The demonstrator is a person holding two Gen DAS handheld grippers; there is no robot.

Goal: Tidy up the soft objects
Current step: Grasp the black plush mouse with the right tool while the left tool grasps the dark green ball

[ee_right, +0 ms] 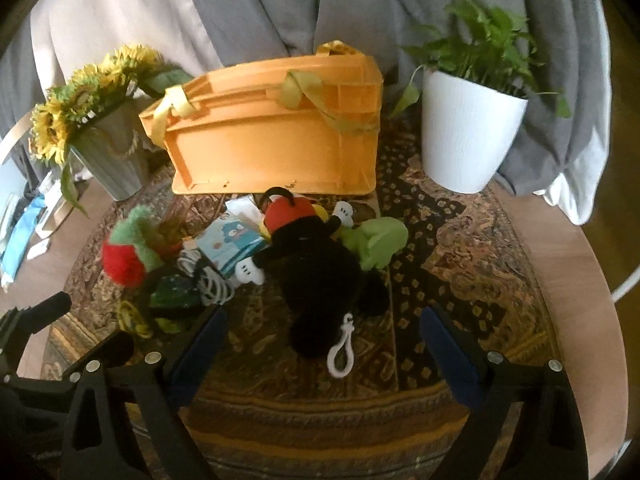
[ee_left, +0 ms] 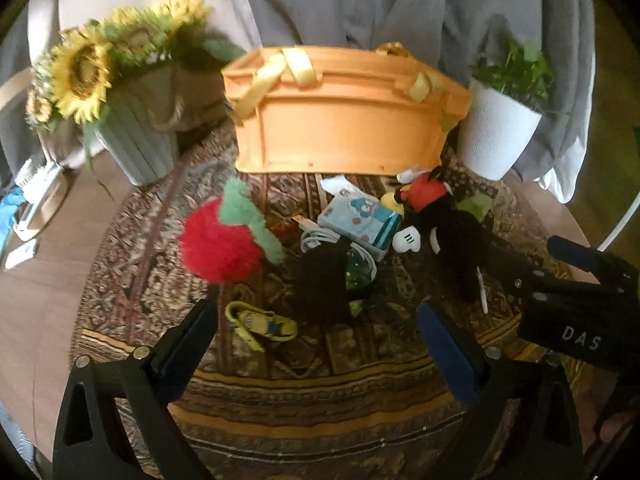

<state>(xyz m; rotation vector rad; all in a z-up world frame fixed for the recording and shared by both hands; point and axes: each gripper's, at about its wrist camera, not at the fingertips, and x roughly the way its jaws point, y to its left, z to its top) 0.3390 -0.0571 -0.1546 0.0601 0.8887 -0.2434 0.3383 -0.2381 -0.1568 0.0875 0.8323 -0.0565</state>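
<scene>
Left gripper (ee_left: pixel 316 334) fingers are gaping, released, over the patterned rug (ee_left: pixel 320 392); right gripper (ee_right: pixel 322 338), lettered "DAS", is likewise released, the black plush mouse toy (ee_right: pixel 320 280) lying between its fingers.

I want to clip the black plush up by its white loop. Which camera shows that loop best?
The right wrist view: the white clip loop lies whole, near, between the open hand-held gripper's fingers. In the left wrist view only a thin white sliver shows beside the black plush.
</scene>
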